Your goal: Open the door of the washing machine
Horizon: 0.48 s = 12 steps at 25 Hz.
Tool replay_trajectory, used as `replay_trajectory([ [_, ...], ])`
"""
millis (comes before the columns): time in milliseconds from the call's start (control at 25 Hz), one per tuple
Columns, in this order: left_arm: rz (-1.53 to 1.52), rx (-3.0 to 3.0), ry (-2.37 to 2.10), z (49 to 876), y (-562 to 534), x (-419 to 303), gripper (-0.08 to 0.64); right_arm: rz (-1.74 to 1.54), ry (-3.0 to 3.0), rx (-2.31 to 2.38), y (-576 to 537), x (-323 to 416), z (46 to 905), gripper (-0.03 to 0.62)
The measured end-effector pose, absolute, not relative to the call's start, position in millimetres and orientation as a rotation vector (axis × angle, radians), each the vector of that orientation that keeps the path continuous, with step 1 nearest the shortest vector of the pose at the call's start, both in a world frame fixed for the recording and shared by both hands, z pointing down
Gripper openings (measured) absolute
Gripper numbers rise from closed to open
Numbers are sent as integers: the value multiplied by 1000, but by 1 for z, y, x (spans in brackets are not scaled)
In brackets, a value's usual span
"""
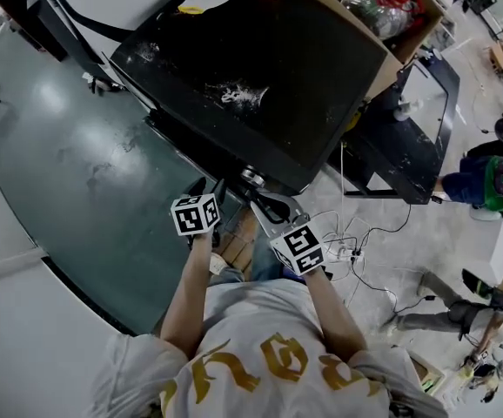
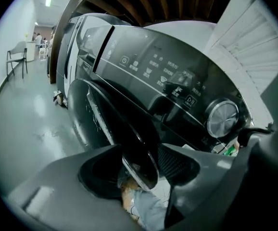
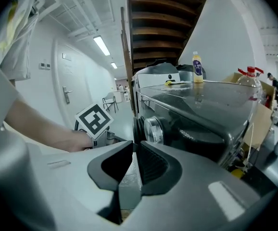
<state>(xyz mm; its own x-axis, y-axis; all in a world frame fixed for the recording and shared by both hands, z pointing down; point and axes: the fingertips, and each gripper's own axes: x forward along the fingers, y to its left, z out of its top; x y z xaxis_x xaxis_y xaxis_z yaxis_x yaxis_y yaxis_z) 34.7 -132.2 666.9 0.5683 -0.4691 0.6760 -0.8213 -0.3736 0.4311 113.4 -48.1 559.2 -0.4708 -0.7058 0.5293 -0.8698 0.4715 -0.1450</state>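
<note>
A black front-loading washing machine [image 1: 260, 68] fills the upper middle of the head view. Its round door [image 1: 264, 203], with a chrome rim, sticks out a little from the front just above my hands. In the left gripper view the door's curved glossy edge [image 2: 141, 170] lies between the jaws of my left gripper [image 2: 139, 153], which is shut on it, below the control panel and its silver dial [image 2: 222, 118]. My right gripper [image 3: 134, 146] is shut and holds nothing. It points along the machine's front past the dial [image 3: 153, 130], just right of the left gripper's marker cube [image 3: 94, 121].
A yellow-labelled bottle [image 3: 196, 67] stands on the machine's top. To the machine's right is a cardboard box [image 1: 391, 16] with a plastic bottle in it. Cables [image 1: 356, 251] trail over the floor on my right. A chair [image 2: 16, 57] stands far off, and a person [image 1: 486, 181] is at the right.
</note>
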Motion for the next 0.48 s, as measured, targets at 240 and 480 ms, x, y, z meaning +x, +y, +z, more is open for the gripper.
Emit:
replay_trajectory([
  [240,590,1986,-1064,678,-142,45,224,587,-2319,1354,-44,123,564,57],
  [480,620,1925,-1105,693,-147,46,250,554,-2320,1401,-45,127,560,41],
])
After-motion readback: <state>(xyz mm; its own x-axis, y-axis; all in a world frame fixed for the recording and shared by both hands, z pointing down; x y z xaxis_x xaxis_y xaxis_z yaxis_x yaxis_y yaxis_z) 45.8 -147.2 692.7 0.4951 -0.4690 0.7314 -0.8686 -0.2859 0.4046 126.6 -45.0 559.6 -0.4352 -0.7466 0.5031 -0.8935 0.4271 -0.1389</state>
